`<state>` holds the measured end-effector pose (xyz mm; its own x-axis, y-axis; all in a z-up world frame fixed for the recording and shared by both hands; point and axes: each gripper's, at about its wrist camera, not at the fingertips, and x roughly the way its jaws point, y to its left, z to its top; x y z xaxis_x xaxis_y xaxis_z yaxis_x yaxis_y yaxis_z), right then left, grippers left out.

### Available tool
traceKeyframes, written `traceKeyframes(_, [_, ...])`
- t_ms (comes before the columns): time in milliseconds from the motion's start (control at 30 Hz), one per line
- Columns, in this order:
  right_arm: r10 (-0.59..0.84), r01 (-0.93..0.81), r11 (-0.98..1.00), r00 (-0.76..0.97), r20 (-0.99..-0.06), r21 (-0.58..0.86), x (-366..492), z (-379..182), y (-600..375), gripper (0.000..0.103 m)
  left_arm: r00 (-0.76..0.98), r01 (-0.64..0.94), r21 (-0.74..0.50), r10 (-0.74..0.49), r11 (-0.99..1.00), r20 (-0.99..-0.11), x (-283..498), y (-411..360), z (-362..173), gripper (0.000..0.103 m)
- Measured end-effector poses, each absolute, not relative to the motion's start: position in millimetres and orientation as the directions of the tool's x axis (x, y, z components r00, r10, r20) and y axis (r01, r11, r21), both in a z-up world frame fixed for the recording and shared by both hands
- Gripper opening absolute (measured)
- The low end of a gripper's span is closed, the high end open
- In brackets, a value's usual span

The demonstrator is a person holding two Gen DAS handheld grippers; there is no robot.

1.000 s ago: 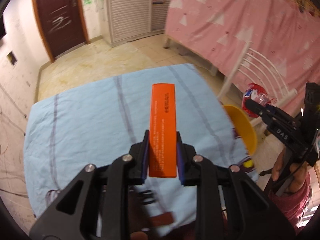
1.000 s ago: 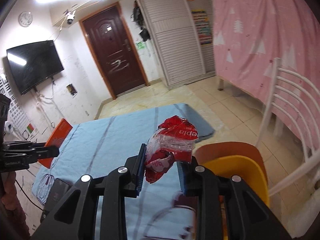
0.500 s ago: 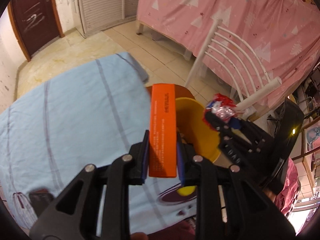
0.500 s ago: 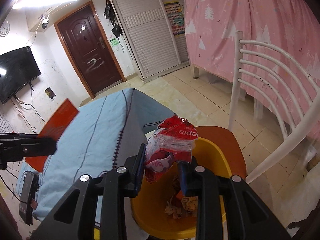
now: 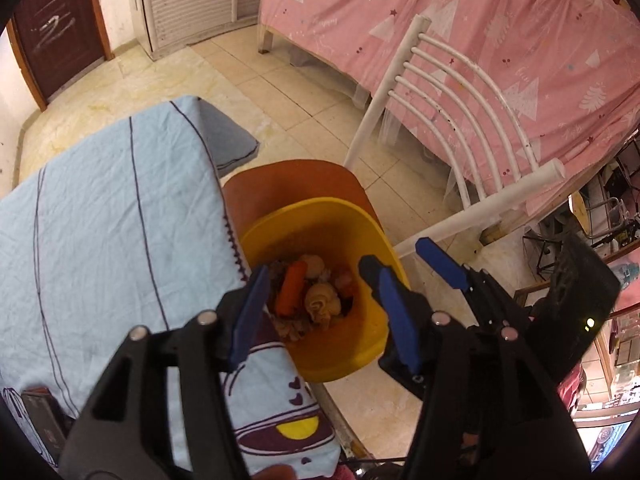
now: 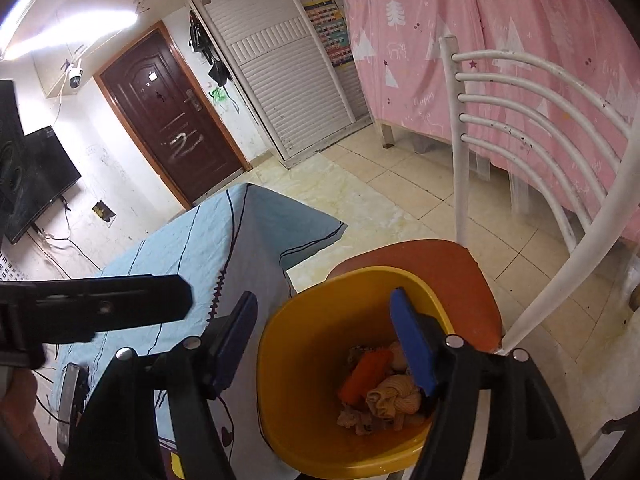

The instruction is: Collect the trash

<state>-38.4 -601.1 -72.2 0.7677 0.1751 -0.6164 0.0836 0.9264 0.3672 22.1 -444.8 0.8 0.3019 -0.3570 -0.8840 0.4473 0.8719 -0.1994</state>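
Observation:
A yellow bin (image 5: 344,220) (image 6: 296,364) stands on the brown seat of a white chair (image 5: 292,180) (image 6: 452,276), beside the table. In it lie an orange box (image 5: 291,288) (image 6: 366,374), crumpled tan paper (image 5: 322,304) (image 6: 394,398) and a bit of red wrapper (image 5: 345,280). My left gripper (image 5: 322,308) is open and empty above the bin. My right gripper (image 6: 328,340) is open and empty above the bin; it also shows in the left wrist view (image 5: 404,266).
A table under a light blue striped cloth (image 5: 112,220) (image 6: 200,248) lies left of the bin. A dark phone (image 6: 70,396) lies near its front edge. The chair's white slatted back (image 5: 460,112) (image 6: 540,128) rises behind the bin. A pink curtain (image 5: 480,20) hangs beyond.
Both grippers moved over the bin and opened. The orange box left my left gripper and the red wrapper left my right gripper; both now lie in the bin.

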Motion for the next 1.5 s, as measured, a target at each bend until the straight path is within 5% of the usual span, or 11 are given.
traceKeyframes(400, [0.135, 0.057, 0.956, 0.782, -0.608, 0.286, -40, -60, -567, 0.063, 0.386, 0.445, -0.197, -0.386, 0.874, -0.838, 17, -387, 34, 0.063])
traceKeyframes(533, [0.126, 0.030, 0.968, 0.800, -0.587, 0.248, -45, -48, -547, 0.067, 0.481, 0.425, -0.115, -0.332, 0.898, -0.812, 11, -350, 48, 0.074])
traceKeyframes(1000, [0.185, -0.088, 0.976, 0.824, -0.535, 0.201, -39, -12, -467, 0.078, 0.708, 0.186, 0.046, -0.101, 0.981, -0.699, -3, -185, 66, 0.076])
traceKeyframes(1067, [0.199, -0.109, 0.974, 0.828, -0.525, 0.199, -35, -8, -454, 0.080, 0.742, 0.127, 0.067, -0.050, 0.990, -0.669, -9, -161, 64, 0.084])
traceKeyframes(1500, [0.199, -0.154, 0.980, 0.802, -0.563, 0.127, 5, -7, -376, 0.085, 0.758, -0.038, 0.052, 0.063, 0.998, -0.650, -11, -56, 36, 0.088])
